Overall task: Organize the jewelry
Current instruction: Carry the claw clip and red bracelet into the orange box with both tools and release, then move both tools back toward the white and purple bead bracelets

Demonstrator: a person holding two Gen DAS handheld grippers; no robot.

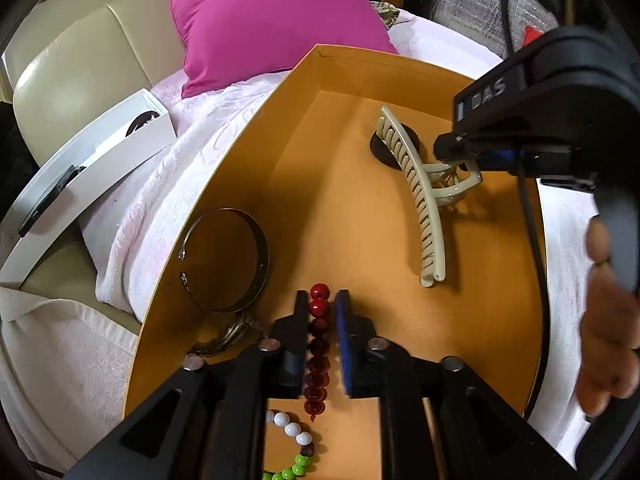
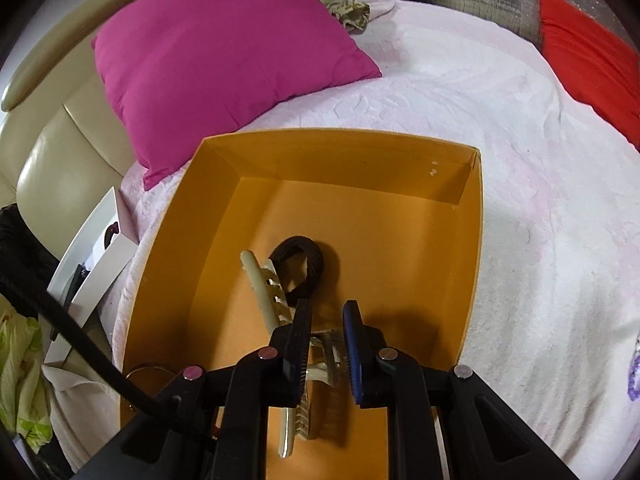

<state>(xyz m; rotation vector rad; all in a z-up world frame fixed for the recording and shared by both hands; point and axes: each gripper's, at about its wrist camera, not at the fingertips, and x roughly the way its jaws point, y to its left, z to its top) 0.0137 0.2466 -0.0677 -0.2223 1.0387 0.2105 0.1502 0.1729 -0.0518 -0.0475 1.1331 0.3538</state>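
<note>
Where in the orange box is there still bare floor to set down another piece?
In the orange box, the far right corner past the black hair tie is bare, as is the strip along the right wall. The left side is crowded: bangle, red bead strand, and the beige hair clip across the middle.

the bead strand (image 1: 318,354) runs under the left gripper (image 1: 321,308) and off the bottom edge, so its full length can't be seen. the hair claw (image 2: 266,286) has its hinge covered by the right gripper (image 2: 327,314), and contact there is unclear. the black hair tie (image 1: 394,146) sits half hidden behind the claw.
</note>
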